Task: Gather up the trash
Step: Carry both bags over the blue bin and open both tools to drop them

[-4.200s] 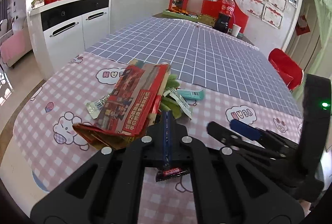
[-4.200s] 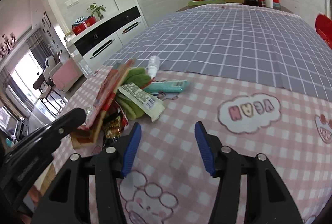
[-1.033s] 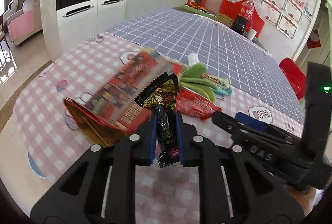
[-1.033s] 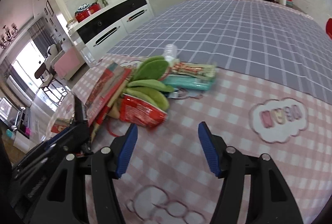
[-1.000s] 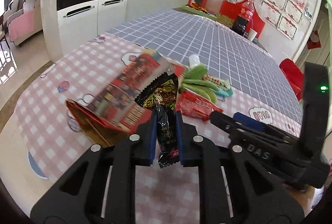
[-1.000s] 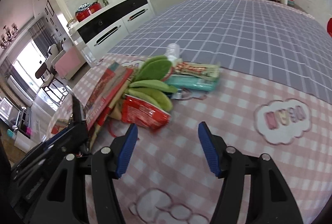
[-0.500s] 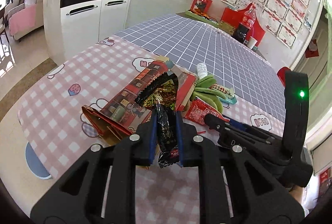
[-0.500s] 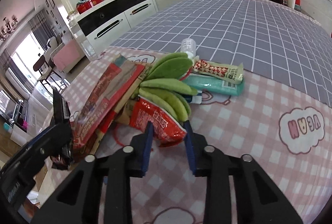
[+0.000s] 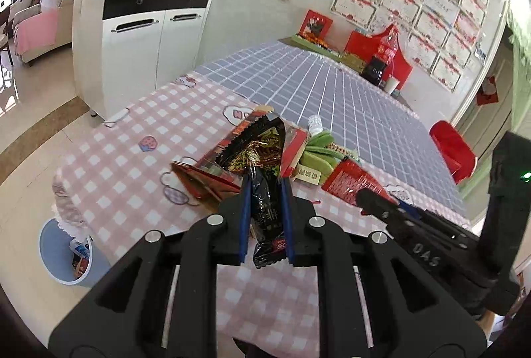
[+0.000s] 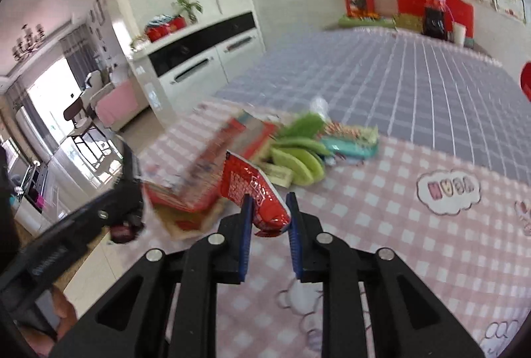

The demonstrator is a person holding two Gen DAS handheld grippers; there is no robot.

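Left gripper (image 9: 265, 218) pinches a black snack wrapper (image 9: 267, 208) by its lower end, jaws pressed on it, likely so the open foil mouth hangs free of the pile. Right gripper (image 10: 268, 222): jaws have just been closing and now clamp the near corner of a red wrapper (image 10: 252, 192), the rest sticking out toward the green pods (image 10: 298, 159). 2 pieces are held at once, presumably for 1 trip to the blue bin (image 9: 63, 258) on the floor off the table edge (image 9: 109, 165)

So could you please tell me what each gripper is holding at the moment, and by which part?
The left gripper pinches the black wrapper near its lower end; the right gripper has just closed on the red wrapper's near end.
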